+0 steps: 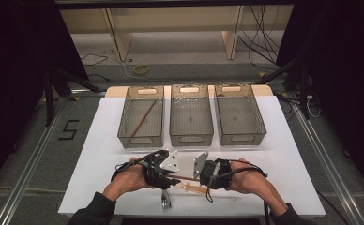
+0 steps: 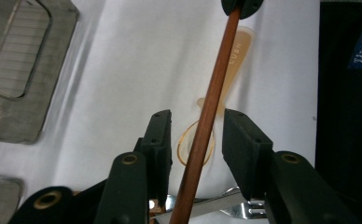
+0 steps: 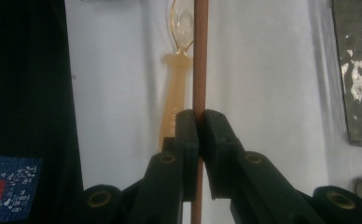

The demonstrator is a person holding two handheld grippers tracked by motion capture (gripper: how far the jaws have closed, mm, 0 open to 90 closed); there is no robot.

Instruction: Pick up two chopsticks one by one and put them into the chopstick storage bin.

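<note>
A brown chopstick (image 1: 185,177) hangs just above the white table between both grippers. My right gripper (image 3: 198,116) is shut on the chopstick (image 3: 199,56) and holds it by one end. My left gripper (image 2: 195,128) is open, and the chopstick (image 2: 212,93) passes between its jaws without touching either pad. In the high view the left gripper (image 1: 173,180) and the right gripper (image 1: 197,177) face each other near the table's front edge. Under the chopstick a translucent amber spoon (image 2: 239,51) (image 3: 174,93) lies flat on the table.
Three grey see-through bins stand in a row at the back: left (image 1: 140,140), middle (image 1: 191,139), right (image 1: 242,139). The left one holds another chopstick (image 1: 145,117). A metal fork (image 1: 166,199) lies near the front edge, below the left gripper.
</note>
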